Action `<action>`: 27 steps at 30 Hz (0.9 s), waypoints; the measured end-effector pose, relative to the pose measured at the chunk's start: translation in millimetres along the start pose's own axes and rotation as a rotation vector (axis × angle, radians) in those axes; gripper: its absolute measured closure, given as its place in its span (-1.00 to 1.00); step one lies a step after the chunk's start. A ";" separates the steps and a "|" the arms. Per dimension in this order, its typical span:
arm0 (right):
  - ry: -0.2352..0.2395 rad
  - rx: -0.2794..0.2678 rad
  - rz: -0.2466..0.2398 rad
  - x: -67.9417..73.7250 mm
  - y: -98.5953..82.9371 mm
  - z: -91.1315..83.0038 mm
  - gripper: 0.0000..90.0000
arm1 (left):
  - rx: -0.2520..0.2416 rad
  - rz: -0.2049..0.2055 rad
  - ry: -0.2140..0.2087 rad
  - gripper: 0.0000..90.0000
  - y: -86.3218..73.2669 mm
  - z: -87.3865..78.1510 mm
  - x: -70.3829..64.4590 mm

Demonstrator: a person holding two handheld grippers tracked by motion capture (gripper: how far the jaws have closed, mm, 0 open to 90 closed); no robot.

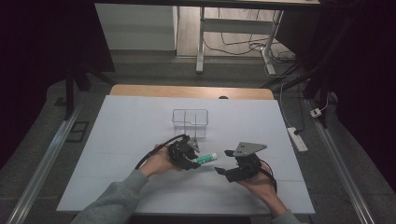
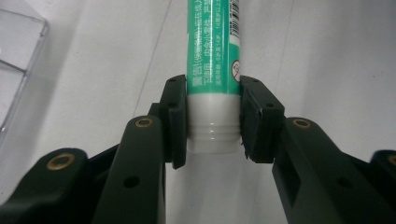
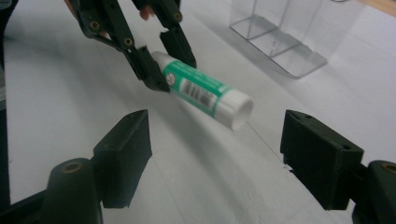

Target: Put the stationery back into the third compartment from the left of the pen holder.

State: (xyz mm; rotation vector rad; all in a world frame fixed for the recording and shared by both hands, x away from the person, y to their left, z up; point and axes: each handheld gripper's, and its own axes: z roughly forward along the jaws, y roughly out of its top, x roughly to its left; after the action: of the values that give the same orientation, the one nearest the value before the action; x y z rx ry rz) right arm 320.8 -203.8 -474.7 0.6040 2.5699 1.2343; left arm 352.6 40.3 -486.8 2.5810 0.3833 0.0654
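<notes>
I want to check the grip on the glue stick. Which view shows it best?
The left gripper view: the glue stick sits clamped at its white end between the left gripper pads. The right gripper view shows it from its side; the high view shows it small.

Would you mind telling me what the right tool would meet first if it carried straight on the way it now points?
Most likely the white free end of the glue stick, which the left tool holds off the table. It lies ahead between the right tool's open jaws. Depth is unclear, so this is a judgement.
</notes>
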 end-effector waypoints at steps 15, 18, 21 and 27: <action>0.017 0.102 -0.128 13.9 18.3 25.2 -0.41 | 0.013 0.012 -0.019 0.43 1.8 4.0 -2.2; 0.015 0.104 -0.145 14.7 22.3 27.1 -0.40 | 0.012 0.012 -0.024 0.43 2.1 4.1 -2.5; 0.023 0.114 -0.169 16.5 27.2 31.4 -0.39 | 0.011 0.013 -0.028 0.43 2.4 4.8 -2.8; 0.046 0.183 -0.226 21.4 32.6 42.5 -0.31 | -0.012 0.020 -0.051 0.43 1.7 -0.5 -2.4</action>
State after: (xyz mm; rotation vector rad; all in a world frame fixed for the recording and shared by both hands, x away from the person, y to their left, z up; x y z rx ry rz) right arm 326.2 -146.4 -476.0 0.3082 2.7193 0.9585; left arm 350.7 38.4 -485.4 2.5697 0.3379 0.0086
